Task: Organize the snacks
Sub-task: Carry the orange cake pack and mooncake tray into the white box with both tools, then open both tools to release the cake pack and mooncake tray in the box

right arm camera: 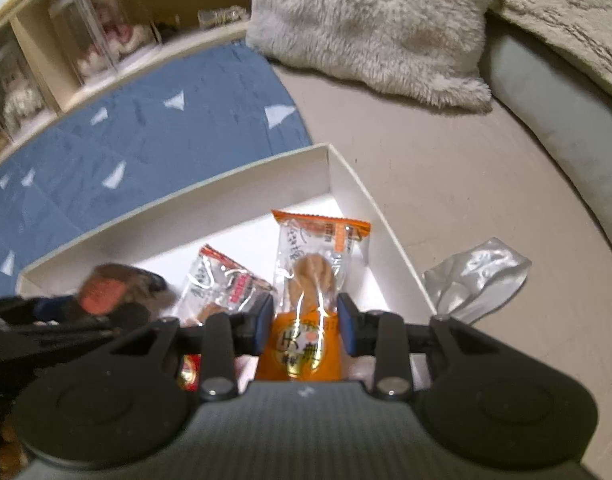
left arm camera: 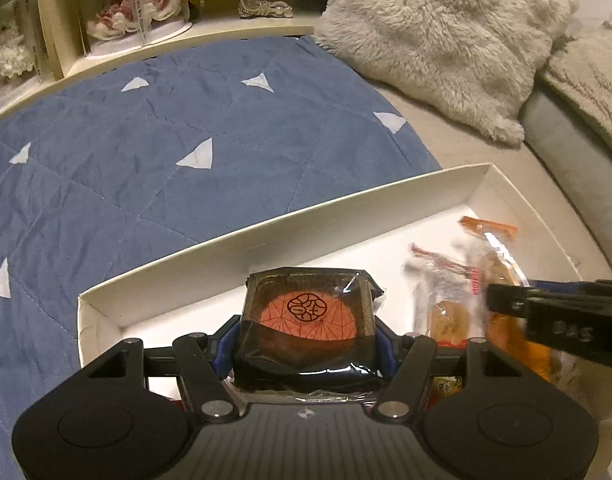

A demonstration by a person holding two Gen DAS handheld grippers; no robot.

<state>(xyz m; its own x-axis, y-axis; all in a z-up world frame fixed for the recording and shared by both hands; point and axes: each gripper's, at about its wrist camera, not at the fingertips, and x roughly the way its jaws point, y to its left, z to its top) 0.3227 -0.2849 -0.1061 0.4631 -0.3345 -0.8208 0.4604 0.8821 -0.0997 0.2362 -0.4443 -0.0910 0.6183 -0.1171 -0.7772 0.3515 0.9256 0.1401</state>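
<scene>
A white cardboard box [left arm camera: 290,216] lies on the floor; it also shows in the right wrist view [right arm camera: 210,200]. My left gripper [left arm camera: 306,332] is shut on a dark wrapped cake with a red round label [left arm camera: 306,316], held over the box's near left part. My right gripper [right arm camera: 304,322] has its pads on both sides of an orange-and-clear cracker packet [right arm camera: 312,276] in the box's right part; it looks closed on it. A red-and-clear packet [right arm camera: 222,284] lies in the box between the two grippers. The right gripper also shows at the right edge of the left wrist view [left arm camera: 554,312].
A silver foil packet [right arm camera: 478,276] lies on the floor just right of the box. A blue quilted mat [left arm camera: 146,132] lies beyond the box. A fluffy cushion [left arm camera: 446,32] and a grey sofa edge [left arm camera: 566,148] are at the back right. A low shelf [left arm camera: 106,48] stands behind.
</scene>
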